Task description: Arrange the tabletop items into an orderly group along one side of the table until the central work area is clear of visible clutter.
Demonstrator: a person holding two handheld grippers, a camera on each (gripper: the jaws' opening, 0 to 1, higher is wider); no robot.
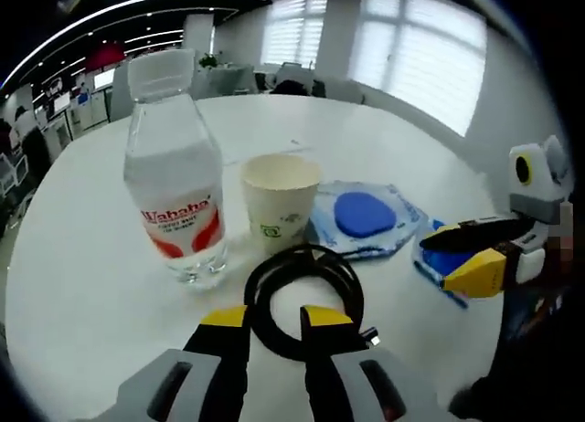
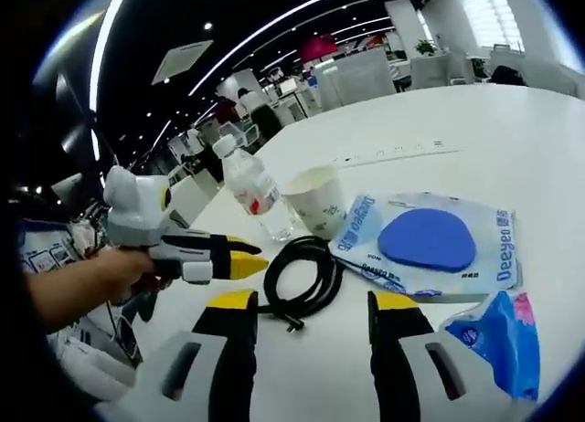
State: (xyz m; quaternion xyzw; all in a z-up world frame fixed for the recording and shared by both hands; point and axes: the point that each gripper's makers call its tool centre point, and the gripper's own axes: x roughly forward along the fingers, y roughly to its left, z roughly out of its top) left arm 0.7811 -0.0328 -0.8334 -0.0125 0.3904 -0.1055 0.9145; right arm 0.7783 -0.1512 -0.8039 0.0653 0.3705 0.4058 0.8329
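The left tool is sitting low over the white surface, its yellow-tipped jaws narrowly parted and straddling the near edge of the coiled black cable; whether they are already pinching the cord is hard to tell. The right tool is hovering with its jaws spread wide and nothing between them.

The clutter is gathered close together: the water bottle is standing upright at 10 o'clock of the coil, the paper cup just beside it at 12 o'clock, and the wipes packet with the blue oval at 2 o'clock. In the right gripper view a smaller blue pack is lying at 4 o'clock, close by the right jaw.

Risks, as I judge them: dragging the springy coil could be sweeping it into the light cup or the tall bottle and tipping either one. The plug end at 5 o'clock of the coil might be snagging on a jaw. The two tools are working near each other and could be colliding.

The small pack is being cut off by the view edge, its print is unreadable, and the cup's contents are hidden.
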